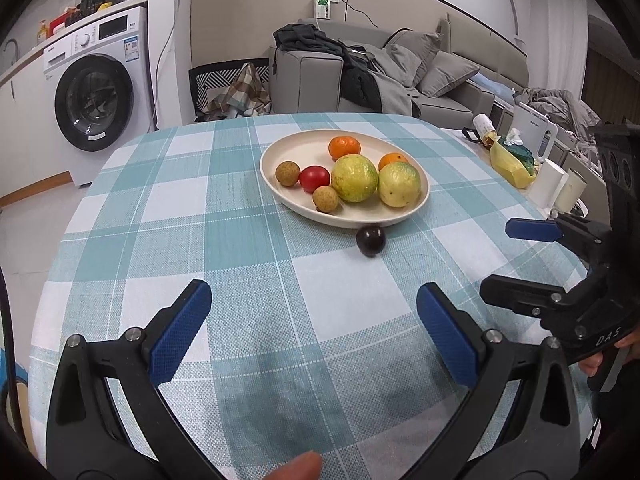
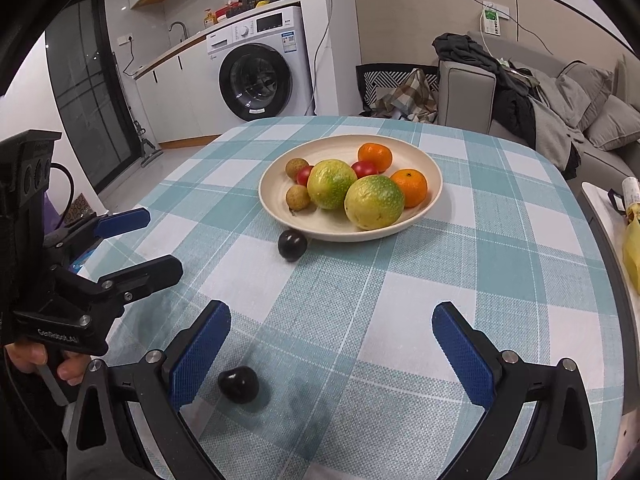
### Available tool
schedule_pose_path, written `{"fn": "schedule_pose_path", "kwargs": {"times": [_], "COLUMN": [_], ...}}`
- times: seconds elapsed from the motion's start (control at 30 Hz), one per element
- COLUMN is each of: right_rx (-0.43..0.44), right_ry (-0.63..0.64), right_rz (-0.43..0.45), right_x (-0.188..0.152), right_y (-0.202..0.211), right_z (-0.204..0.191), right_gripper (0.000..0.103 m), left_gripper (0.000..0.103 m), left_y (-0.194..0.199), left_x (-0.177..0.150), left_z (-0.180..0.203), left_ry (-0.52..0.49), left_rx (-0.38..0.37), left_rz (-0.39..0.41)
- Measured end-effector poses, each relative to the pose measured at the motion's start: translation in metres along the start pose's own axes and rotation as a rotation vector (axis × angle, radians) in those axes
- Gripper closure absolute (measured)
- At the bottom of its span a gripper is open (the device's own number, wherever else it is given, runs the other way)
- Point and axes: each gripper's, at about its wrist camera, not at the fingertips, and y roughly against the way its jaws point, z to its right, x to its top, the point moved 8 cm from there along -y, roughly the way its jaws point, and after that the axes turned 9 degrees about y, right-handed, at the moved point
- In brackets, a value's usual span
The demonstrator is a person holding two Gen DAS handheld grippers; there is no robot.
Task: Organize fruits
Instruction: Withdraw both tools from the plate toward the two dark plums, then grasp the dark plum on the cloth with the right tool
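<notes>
Both claws, the left gripper (image 1: pixel 314 332) and the right gripper (image 2: pixel 332 352), are hanging wide open and holding nothing. Most fruit is sitting in the cream oval plate (image 2: pixel 434 176). Two small dark round fruits, maybe plums, are waiting outside on the checked cloth (image 2: pixel 400 300): one (image 2: pixel 293 244) beside the plate, one (image 2: pixel 239 384) near the right claw, ready for picking.

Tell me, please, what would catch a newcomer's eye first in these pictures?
The cream plate mid-table, heaped with fruit, two big yellow-green fruits in front. Two dark plums lie on the checked cloth: one against the plate's near rim, one beside the open right gripper's left finger.
</notes>
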Motion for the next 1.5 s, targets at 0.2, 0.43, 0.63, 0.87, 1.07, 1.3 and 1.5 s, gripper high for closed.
{"fn": "schedule_pose_path", "kwargs": {"times": [0.2,0.43,0.63,0.87,1.07,1.3,1.5], "right_rx": [0.013,0.068,0.149,0.194,0.228,0.243,0.262], "right_ry": [0.027,0.077,0.126,0.155,0.188,0.207,0.213], "right_rz": [-0.036,-0.092,-0.145,-0.182,-0.188,-0.179,-0.157], "right_x": [-0.005,-0.015,-0.027,-0.037,-0.041,-0.043,-0.041], "right_y": [0.0,-0.007,-0.013,-0.018,-0.017,-0.017,-0.014], "right_z": [-0.004,-0.018,-0.039,-0.05,-0.058,-0.064,-0.068], "right_gripper": [0.0,0.001,0.007,0.028,0.046,0.069,0.076], "left_gripper": [0.001,0.001,0.001,0.001,0.001,0.001,0.001], "left_y": [0.0,0.0,-0.002,-0.005,-0.009,-0.01,-0.011], "left_x": [-0.002,-0.004,-0.005,-0.009,-0.013,-0.014,-0.014], "left_z": [0.001,-0.003,-0.003,-0.001,0.0,0.0,-0.001], "left_ry": [-0.008,0.003,0.004,-0.005,-0.012,-0.004,-0.001], "left_rx": [-0.005,-0.006,-0.007,-0.008,-0.006,-0.008,-0.003], "left_rz": [-0.003,-0.011,-0.016,-0.028,-0.043,-0.048,-0.048]}}
